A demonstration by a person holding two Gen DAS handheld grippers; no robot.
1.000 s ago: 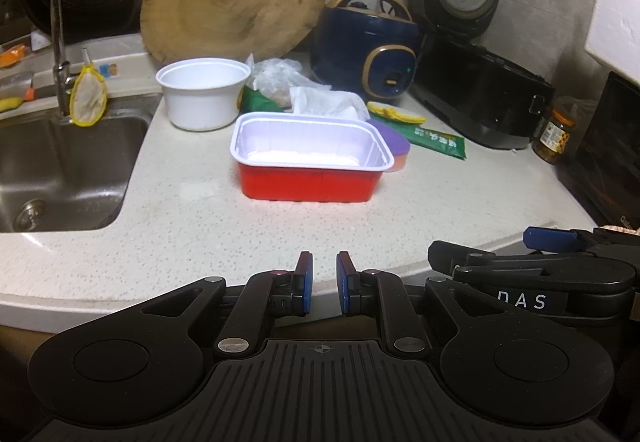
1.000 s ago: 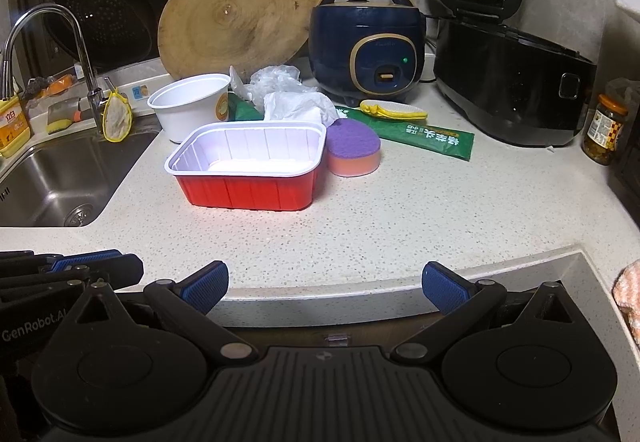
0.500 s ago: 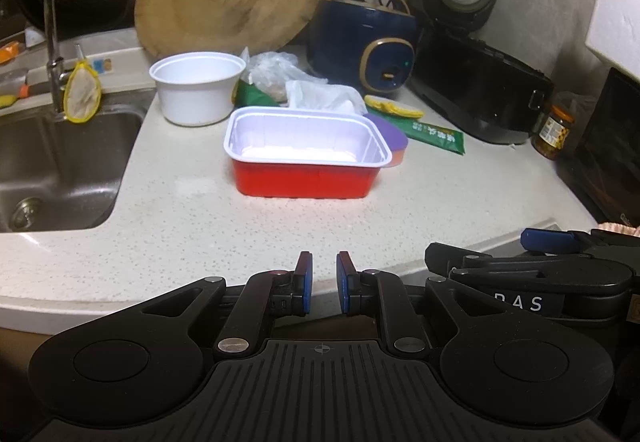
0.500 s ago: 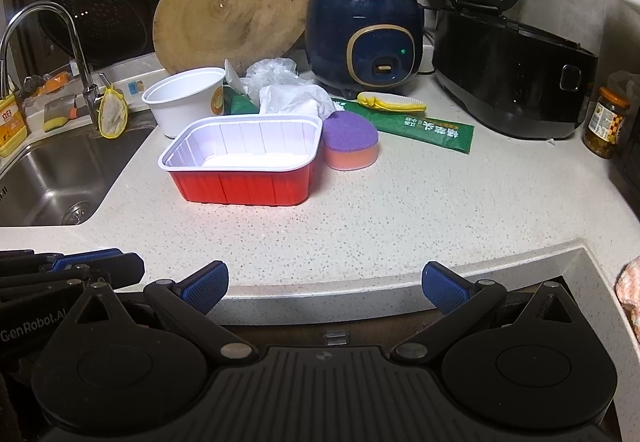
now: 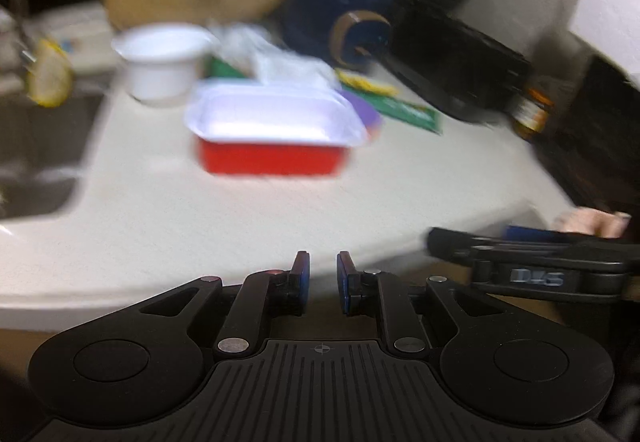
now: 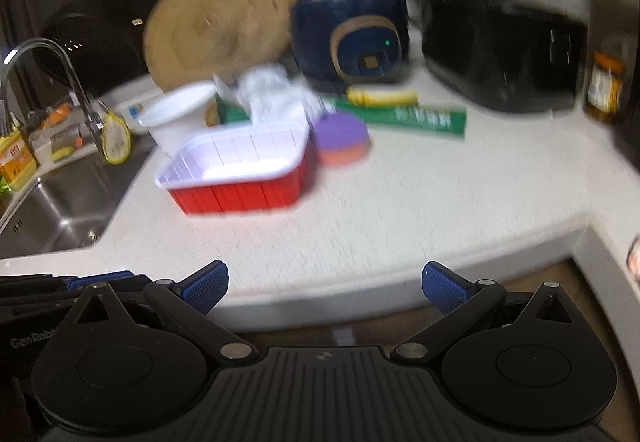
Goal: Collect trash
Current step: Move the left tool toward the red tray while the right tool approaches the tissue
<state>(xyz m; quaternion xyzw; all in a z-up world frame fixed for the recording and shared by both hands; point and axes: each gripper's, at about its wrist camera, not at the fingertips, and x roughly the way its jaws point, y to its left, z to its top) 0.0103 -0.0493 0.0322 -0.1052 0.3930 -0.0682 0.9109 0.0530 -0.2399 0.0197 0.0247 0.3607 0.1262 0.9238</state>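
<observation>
The right tool [image 6: 325,282] hangs over the near edge of the pale tabletop [image 6: 420,198], its blue pads wide apart with nothing between them. A red tray with a white lining [image 6: 240,172] sits near the sink [image 6: 60,210], a purple-topped sponge [image 6: 342,138] just beside it. Behind them stand a white bowl [image 6: 176,116], crumpled plastic [image 6: 272,94], a green packet [image 6: 420,118], and a round wooden board [image 6: 220,30].

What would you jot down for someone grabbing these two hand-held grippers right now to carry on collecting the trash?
Left gripper: nearly shut, holding nothing, at the counter's front edge.
Right gripper: open, holding nothing, also at the front edge.
Trash on the counter: red tray, white cup behind it, crumpled plastic, green wrapper. The purple sponge sits right of the tray.
Done: nothing picked up.
Left: everything; the tray is nearest. The views are blurred.
</observation>
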